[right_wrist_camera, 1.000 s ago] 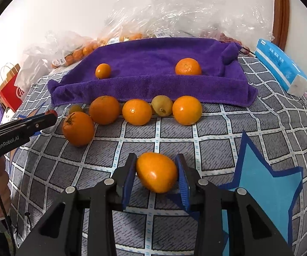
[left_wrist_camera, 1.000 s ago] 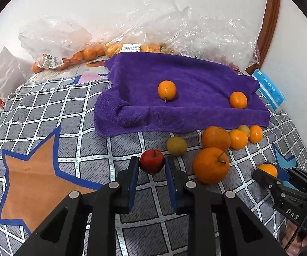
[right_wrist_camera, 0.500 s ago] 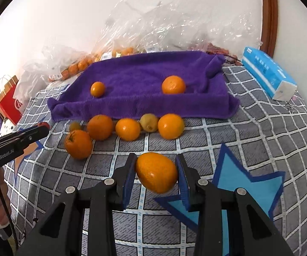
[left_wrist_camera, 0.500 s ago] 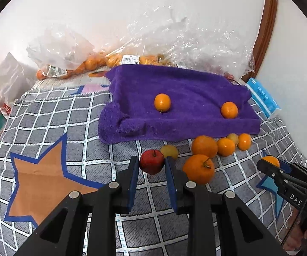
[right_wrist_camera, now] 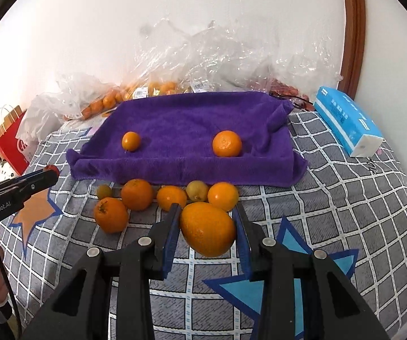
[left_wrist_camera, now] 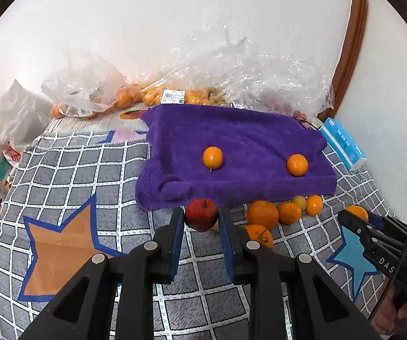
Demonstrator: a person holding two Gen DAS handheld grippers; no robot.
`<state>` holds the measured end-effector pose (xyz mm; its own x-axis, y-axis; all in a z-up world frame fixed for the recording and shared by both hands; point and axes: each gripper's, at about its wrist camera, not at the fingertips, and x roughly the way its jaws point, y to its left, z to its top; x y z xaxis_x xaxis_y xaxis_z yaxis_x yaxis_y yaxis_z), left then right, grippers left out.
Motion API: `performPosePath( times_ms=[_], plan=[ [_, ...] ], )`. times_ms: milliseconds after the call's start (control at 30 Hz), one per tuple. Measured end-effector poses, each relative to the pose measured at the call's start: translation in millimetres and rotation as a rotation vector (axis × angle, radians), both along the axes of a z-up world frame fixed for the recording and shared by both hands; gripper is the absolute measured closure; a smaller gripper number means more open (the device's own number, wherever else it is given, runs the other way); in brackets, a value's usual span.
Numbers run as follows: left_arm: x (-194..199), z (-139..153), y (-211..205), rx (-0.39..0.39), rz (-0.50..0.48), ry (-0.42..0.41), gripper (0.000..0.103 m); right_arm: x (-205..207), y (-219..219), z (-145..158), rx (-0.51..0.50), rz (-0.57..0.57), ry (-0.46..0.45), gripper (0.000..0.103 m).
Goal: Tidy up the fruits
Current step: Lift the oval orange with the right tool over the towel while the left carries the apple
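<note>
Jaws of left gripper [left_wrist_camera: 200,221] clamp apple [left_wrist_camera: 201,214], right gripper [right_wrist_camera: 207,225] orange [right_wrist_camera: 207,229], both tilted downward.

This looked like a room in a home. A checked, star-patterned blanket [right_wrist_camera: 345,198] covered a soft surface by a white wall [right_wrist_camera: 203,14]. Supermarket fruit bags [left_wrist_camera: 175,90], a tissue pack [right_wrist_camera: 347,124] and a red paper bag [right_wrist_camera: 11,138] lay about.

We saw a red apple [left_wrist_camera: 202,214], an orange fruit [right_wrist_camera: 207,228] and a deep purple towel [right_wrist_camera: 186,130]. The grey blanket [left_wrist_camera: 62,170] bore a white grid with blue-edged orange and light blue stars. The tissue pack [right_wrist_camera: 346,120] was blue and white.
</note>
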<state>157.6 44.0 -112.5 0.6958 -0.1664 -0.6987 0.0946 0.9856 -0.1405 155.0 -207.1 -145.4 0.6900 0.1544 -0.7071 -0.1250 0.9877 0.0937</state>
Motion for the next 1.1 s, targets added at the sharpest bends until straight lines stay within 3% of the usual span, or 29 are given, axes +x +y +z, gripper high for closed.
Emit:
performPosePath(
  times_ms=[633,1100],
  plan=[
    [36,8,1,-0.005,0.021,-0.01,0.079,26,-5,10,-0.006,-0.018,-0.037,0.066],
    [78,-3,-7,-0.003,0.008,0.016,0.079,72,-12,-7,0.006,-0.051,-0.014,0.066]
  ],
)
